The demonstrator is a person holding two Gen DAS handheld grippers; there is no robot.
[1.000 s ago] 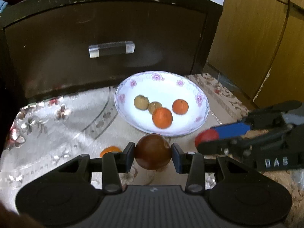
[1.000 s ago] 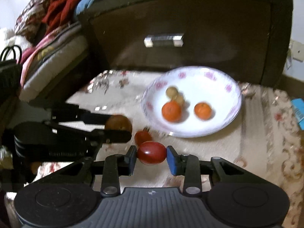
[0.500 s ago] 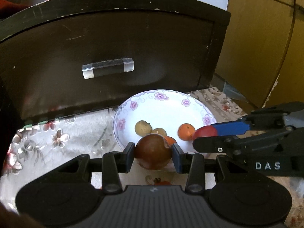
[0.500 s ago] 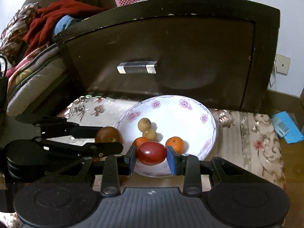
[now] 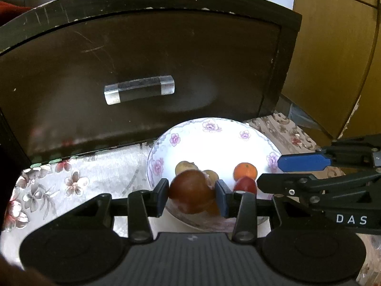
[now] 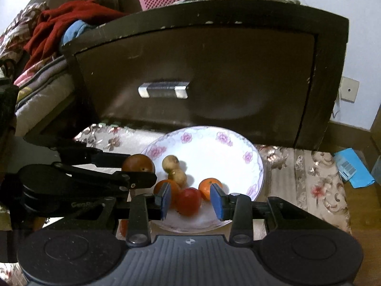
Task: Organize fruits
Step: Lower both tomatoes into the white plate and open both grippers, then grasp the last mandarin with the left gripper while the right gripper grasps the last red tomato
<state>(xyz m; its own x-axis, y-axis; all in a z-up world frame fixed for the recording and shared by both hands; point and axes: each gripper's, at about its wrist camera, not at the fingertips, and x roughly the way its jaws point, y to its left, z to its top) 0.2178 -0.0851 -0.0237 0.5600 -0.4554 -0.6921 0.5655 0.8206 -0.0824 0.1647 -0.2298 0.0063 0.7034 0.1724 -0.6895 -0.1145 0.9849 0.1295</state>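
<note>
A white floral plate (image 5: 214, 138) (image 6: 226, 152) holds two oranges (image 6: 209, 186), two small tan fruits (image 6: 170, 163) and a red tomato (image 6: 189, 201). My left gripper (image 5: 192, 194) is shut on a brown round fruit (image 5: 191, 191) and holds it over the plate's near left rim. My right gripper (image 6: 191, 200) is open over the plate; the red tomato sits between its spread fingers with gaps on both sides. In the left wrist view the right gripper (image 5: 273, 174) shows at right with the tomato (image 5: 245, 184) below it.
A dark wooden drawer front (image 5: 142, 66) with a clear handle (image 5: 139, 89) stands right behind the plate. A floral cloth (image 5: 71, 178) covers the table. A wooden cabinet (image 5: 333, 59) is at right. Bedding and red clothes (image 6: 47, 28) lie at left.
Both grippers moved forward over the plate. The right gripper opened and let go of the red tomato, which now rests in the plate. The left still holds the brown fruit.
</note>
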